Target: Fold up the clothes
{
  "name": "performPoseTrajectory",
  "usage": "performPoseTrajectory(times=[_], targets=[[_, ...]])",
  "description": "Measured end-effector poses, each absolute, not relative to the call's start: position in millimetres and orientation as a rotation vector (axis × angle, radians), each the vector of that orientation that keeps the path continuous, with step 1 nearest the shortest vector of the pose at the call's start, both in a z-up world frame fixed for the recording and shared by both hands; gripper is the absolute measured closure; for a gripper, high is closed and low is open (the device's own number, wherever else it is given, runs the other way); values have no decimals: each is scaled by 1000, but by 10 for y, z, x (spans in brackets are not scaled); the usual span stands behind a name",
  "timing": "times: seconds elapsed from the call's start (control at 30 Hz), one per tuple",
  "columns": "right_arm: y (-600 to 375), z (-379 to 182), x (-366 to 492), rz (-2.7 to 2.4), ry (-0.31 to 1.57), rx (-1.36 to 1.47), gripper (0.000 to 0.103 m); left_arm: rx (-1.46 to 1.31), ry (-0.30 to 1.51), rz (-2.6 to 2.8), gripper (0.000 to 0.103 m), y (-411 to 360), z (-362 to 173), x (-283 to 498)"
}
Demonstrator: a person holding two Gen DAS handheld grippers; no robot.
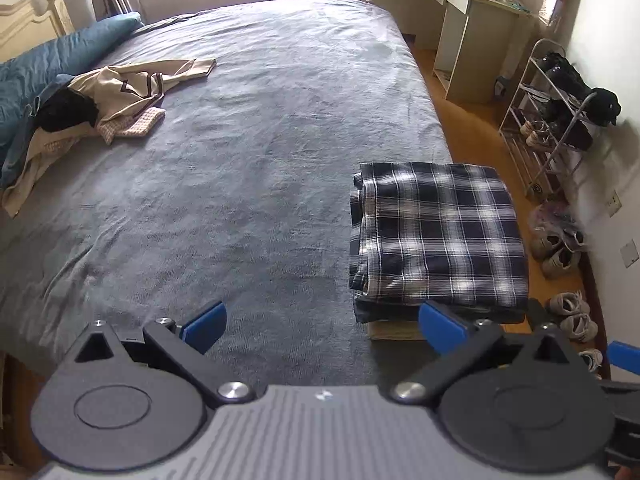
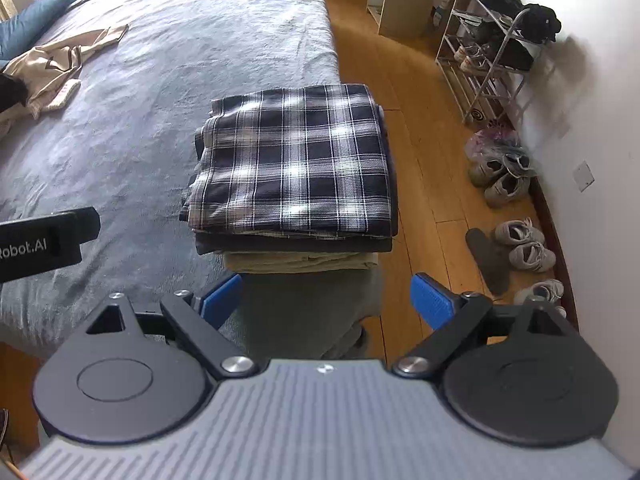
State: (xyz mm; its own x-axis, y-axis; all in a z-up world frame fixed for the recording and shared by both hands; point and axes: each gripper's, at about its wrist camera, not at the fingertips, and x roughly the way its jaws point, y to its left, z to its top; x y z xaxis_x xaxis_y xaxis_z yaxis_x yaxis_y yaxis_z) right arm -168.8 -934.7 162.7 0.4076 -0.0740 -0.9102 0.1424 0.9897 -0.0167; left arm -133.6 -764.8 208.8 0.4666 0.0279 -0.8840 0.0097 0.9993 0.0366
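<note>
A wide bed (image 1: 248, 128) covered in a slightly rumpled, soft grey-blue sheet fills both views; near its right edge sits a neat rectangular stack of folded clothes (image 2: 296, 208), topped by a navy-and-white plaid garment (image 1: 436, 236) of woven cloth, with a dark layer and a tan layer (image 2: 300, 262) beneath it. Far across the bed, beside a blue pillow (image 1: 60, 52), lies a loose, crumpled heap of unfolded clothes (image 1: 100, 100): beige fabric with brown trim, something black, and a pale checked piece. The left gripper (image 1: 322, 320) hovers above the sheet with its blue, flat-padded fingers spread wide and nothing between them; the right gripper (image 2: 326, 300) is likewise spread wide and empty, just short of the stack's near edge. Past the bed runs a warm wooden floor (image 2: 416, 120); a thin white wire shoe rack (image 2: 488, 52) stands against the wall, with worn sneakers (image 2: 516, 240) scattered near it; a pale desk (image 1: 464, 28) stands farther back.
</note>
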Motion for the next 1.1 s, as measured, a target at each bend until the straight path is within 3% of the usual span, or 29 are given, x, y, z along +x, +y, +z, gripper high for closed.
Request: performPoseTrajectory(times=[1.1], targets=[[-9282, 1626, -1709, -138, 1149, 42, 12, 33, 1107, 16, 0, -7593, 2041, -1375]])
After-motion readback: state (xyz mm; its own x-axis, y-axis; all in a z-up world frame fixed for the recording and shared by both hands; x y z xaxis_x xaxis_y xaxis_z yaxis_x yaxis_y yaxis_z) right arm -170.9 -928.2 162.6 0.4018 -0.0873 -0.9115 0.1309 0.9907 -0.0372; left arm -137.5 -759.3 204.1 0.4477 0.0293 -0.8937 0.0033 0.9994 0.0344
